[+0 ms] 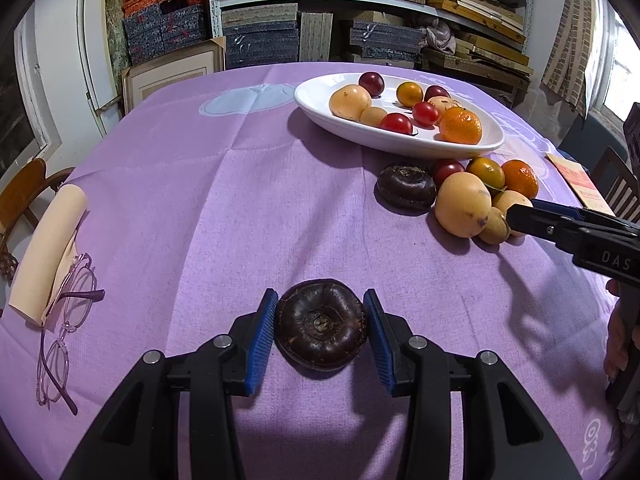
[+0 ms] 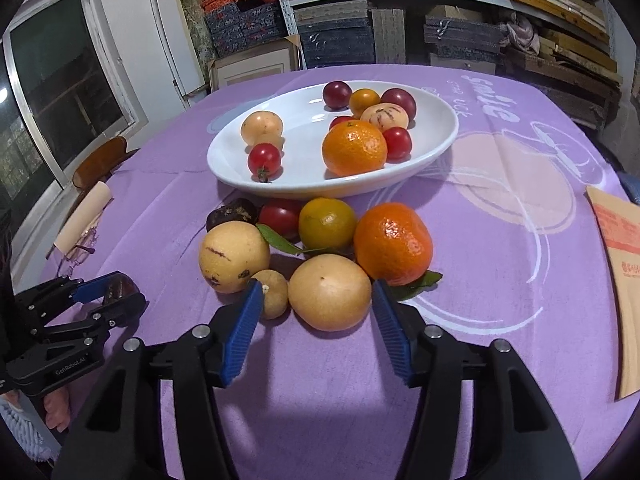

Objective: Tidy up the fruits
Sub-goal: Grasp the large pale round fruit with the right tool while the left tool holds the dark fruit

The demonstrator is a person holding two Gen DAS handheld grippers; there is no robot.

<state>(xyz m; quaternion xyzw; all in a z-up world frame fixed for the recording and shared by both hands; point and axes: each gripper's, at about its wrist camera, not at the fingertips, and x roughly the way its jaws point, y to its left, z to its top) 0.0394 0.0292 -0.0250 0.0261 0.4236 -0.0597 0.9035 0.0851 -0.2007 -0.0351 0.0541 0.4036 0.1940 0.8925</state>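
Observation:
A dark brown water chestnut [image 1: 321, 326] lies on the purple cloth between my left gripper's [image 1: 321, 312] open blue pads, which flank it closely. My right gripper [image 2: 318, 294] is open around a pale yellow round fruit [image 2: 330, 292] at the front of a loose pile: a second yellow fruit [image 2: 234, 257], a small tan fruit [image 2: 274, 293], an orange mandarin [image 2: 393, 243], a greenish mandarin [image 2: 327, 222], a red tomato [image 2: 281, 215] and another dark chestnut [image 1: 407, 186]. A white oval dish [image 2: 240, 172] behind holds several fruits, including a mandarin [image 2: 354, 147].
Glasses [image 1: 66, 332] and a beige case [image 1: 48, 248] lie at the table's left edge. A brown envelope [image 2: 620, 280] lies at the right edge. Chairs stand at both sides. Shelves of boxes fill the back wall.

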